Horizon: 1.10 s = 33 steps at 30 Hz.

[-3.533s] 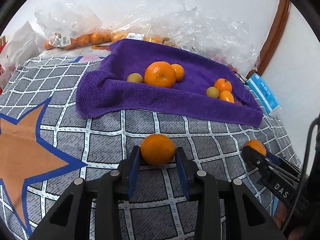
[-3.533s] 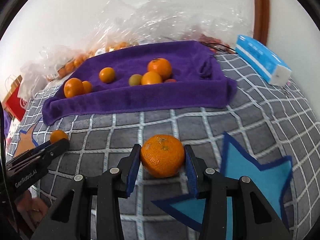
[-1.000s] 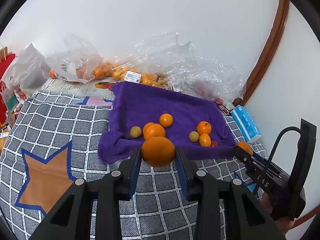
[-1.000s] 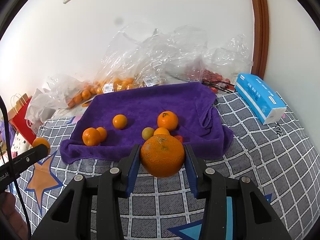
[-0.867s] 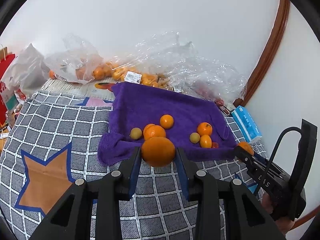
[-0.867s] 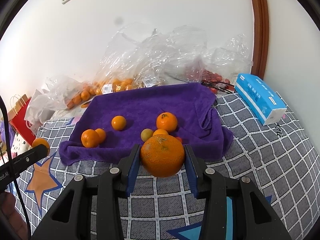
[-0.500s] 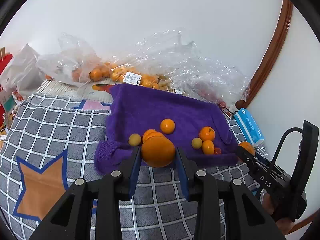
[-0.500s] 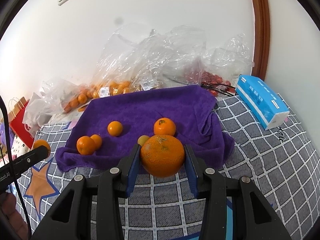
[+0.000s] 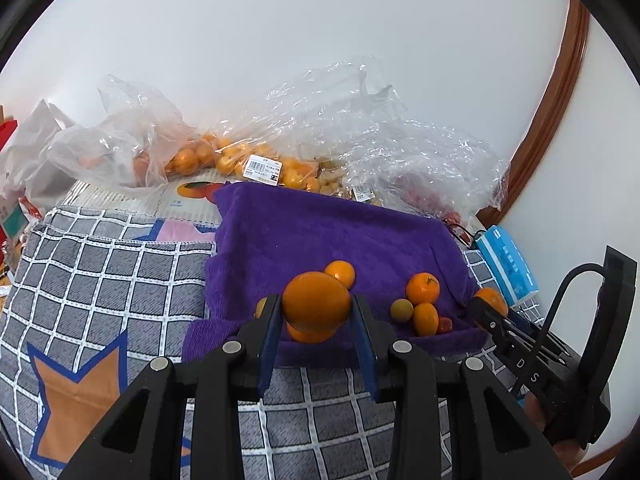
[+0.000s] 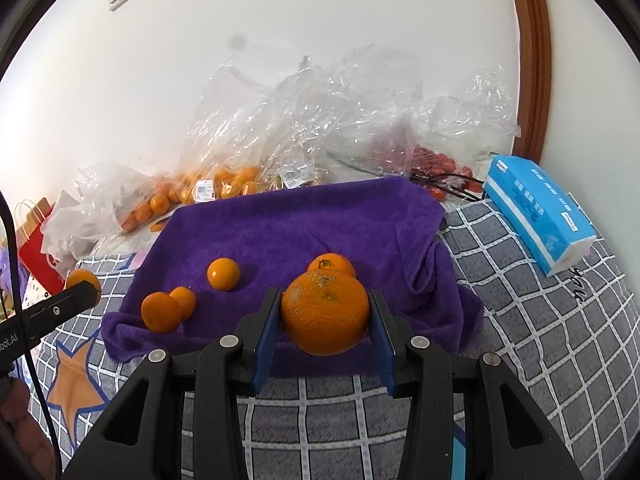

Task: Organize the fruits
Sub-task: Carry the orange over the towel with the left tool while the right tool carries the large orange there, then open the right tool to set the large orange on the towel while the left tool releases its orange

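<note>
While both fruits hang clear of the checked blanket [image 9: 120, 280], the left gripper [image 9: 316, 320] clamps a smooth orange [image 9: 316, 300] and the right gripper [image 10: 324, 320] clamps a larger, dimpled orange [image 10: 325, 312], each poised near the front edge of the purple towel [image 10: 300, 232], where smaller fruit lie. Delivery appears in hand; next, each must lower onto bare towel and release gently.

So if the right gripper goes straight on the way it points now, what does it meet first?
Probably the purple towel: the right gripper, shut on a large orange, points down toward the towel's near part, close to a stemmed mandarin. Depth is unclear, so the mandarin could come first.
</note>
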Each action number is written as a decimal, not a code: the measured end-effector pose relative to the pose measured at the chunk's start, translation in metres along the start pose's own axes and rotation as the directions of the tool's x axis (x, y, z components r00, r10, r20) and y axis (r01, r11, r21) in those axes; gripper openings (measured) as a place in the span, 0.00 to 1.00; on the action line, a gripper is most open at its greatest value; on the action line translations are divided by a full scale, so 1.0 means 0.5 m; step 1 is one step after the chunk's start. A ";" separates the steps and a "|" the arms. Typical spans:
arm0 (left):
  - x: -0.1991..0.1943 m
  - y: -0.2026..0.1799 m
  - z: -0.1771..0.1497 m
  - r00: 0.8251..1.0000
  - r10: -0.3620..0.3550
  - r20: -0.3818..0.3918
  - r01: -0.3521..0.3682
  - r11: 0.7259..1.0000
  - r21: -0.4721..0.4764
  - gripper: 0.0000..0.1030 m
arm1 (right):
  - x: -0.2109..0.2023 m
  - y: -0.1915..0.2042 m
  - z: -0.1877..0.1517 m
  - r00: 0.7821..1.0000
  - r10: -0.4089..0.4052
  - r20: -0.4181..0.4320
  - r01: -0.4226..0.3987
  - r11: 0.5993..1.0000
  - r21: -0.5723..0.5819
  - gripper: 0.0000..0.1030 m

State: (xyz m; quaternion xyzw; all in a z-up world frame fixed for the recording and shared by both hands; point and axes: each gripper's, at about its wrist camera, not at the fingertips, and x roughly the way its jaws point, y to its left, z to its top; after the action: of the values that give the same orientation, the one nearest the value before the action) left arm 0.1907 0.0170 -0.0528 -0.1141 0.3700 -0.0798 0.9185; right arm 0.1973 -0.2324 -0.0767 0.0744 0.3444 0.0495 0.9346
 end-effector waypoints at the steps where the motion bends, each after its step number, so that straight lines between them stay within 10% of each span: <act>1: 0.005 0.003 0.003 1.000 0.004 -0.001 -0.004 1.000 -0.002 0.32 | 0.003 0.000 0.003 1.000 -0.002 0.003 0.002 1.000 -0.002 0.41; 33: 0.178 0.049 0.045 0.991 0.084 -0.103 -0.088 0.996 -0.036 0.32 | 0.125 -0.082 0.015 0.997 -0.045 -0.070 0.046 0.999 0.015 0.41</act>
State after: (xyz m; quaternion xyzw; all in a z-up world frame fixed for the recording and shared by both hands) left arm 0.2715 0.0236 -0.1027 -0.1123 0.4224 -0.0386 0.8986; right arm 0.2511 -0.2644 -0.1179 0.0728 0.3786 0.0279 0.9223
